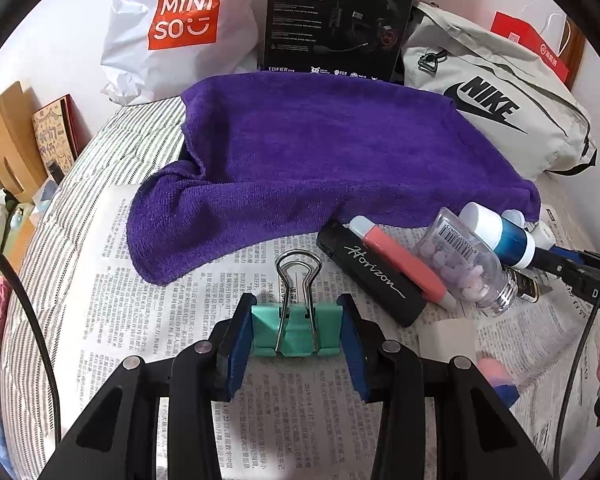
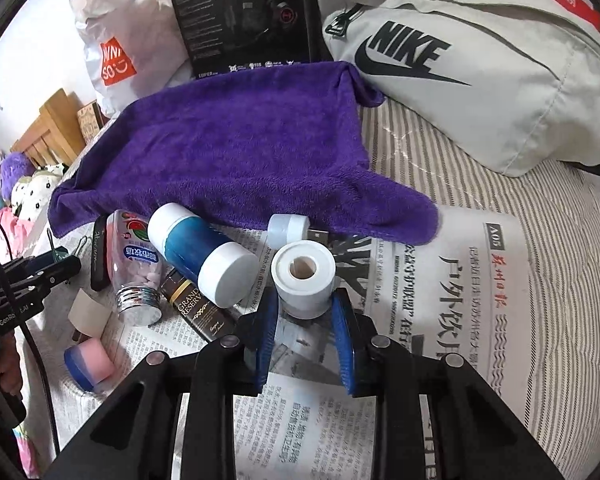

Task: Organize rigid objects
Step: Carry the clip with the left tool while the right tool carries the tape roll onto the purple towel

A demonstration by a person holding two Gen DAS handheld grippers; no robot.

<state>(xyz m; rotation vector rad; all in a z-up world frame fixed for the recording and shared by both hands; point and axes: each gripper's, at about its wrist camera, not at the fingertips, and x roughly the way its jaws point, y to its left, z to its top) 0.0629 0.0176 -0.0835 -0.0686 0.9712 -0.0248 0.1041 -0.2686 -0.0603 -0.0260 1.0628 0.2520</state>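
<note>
The left claw [image 1: 297,332] pinches a mint-green metal binder clip [image 1: 296,330] by its flat sides, giving a firm hold. The right claw [image 2: 305,300] clamps an upright white plastic roll [image 2: 304,282], just right of the row of bottles on the newspaper [image 2: 480,280].

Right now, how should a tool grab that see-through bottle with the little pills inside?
Grip the clear pill bottle across its round body, coming down from above. It lies on its side on the newspaper, wedged between the black Horizon case and the blue bottle, so the sides are crowded. The silver cap end sticks out free, which looks like the easiest spot.
</note>
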